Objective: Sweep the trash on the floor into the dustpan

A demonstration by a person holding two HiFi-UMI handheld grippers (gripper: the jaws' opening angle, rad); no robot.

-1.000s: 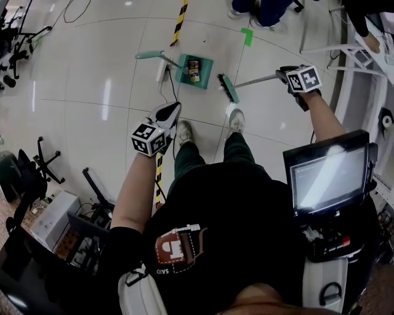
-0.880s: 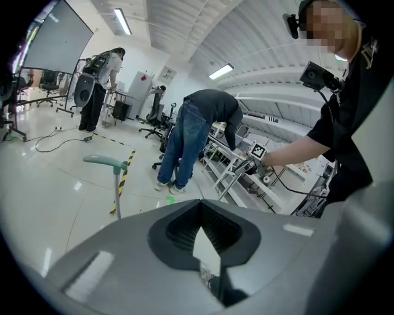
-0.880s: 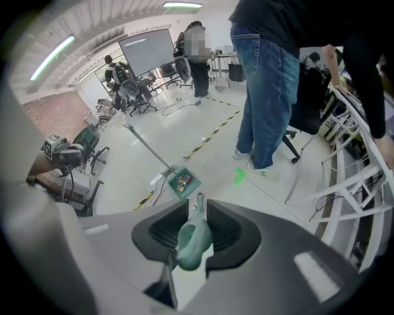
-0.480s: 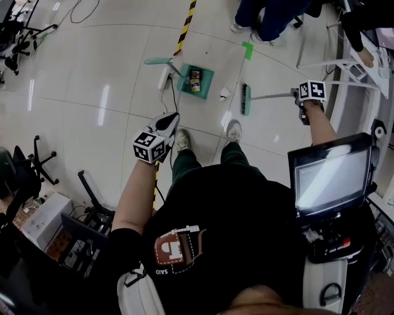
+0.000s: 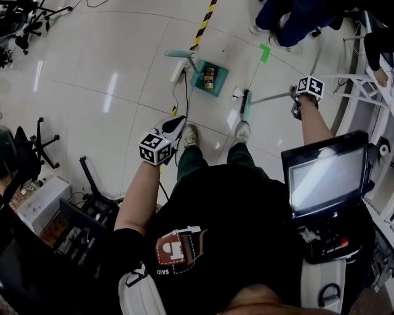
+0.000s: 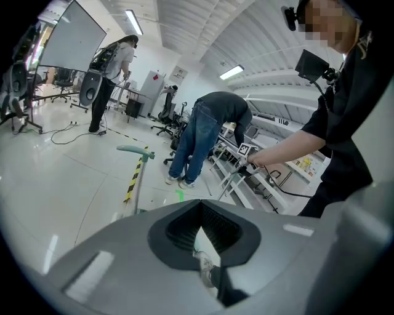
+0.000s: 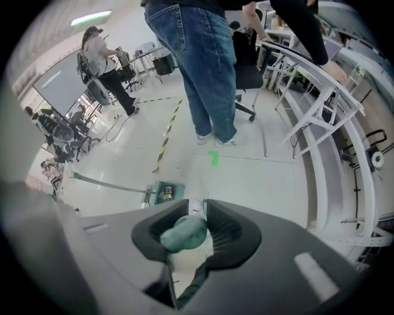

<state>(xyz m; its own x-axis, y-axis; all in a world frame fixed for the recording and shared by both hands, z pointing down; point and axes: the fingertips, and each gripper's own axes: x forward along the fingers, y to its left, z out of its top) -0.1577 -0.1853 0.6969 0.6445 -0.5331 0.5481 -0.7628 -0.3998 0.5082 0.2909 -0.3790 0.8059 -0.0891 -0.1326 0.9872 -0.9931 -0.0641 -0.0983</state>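
— Spotted the broom (image 5: 246, 103)? Lifted clear of the dustpan (image 5: 220, 80) a second ago, swung right, and now planted again just right of the dustpan, bristles beside a white scrap (image 5: 237, 93).

— Reads as winding up for another stroke. Already holding a can (image 5: 209, 75) inside the dustpan. Leaves apparently only that scrap outside, between broom and dustpan, so likely one short push leftward.

— And the grip?

— Clamped hard on the broom's teal handle end with the right gripper (image 5: 294, 98), well right of the dustpan. Nothing in the left gripper (image 5: 177, 121): pinched fully together, hanging on the near side of the dustpan, above the shoes (image 5: 188, 136).

— Anything in the way?

— Not across the sweep line, as far as can be told. Worth minding a white power strip (image 5: 178, 71) with its cable just left of the dustpan, below the tall handle (image 5: 180, 54). Beyond the dustpan: hazard tape (image 5: 206, 18), a green tape mark (image 5: 265, 52), a bystander in jeans (image 5: 283, 18). Far right of the dustpan, a white rack (image 5: 363, 92).
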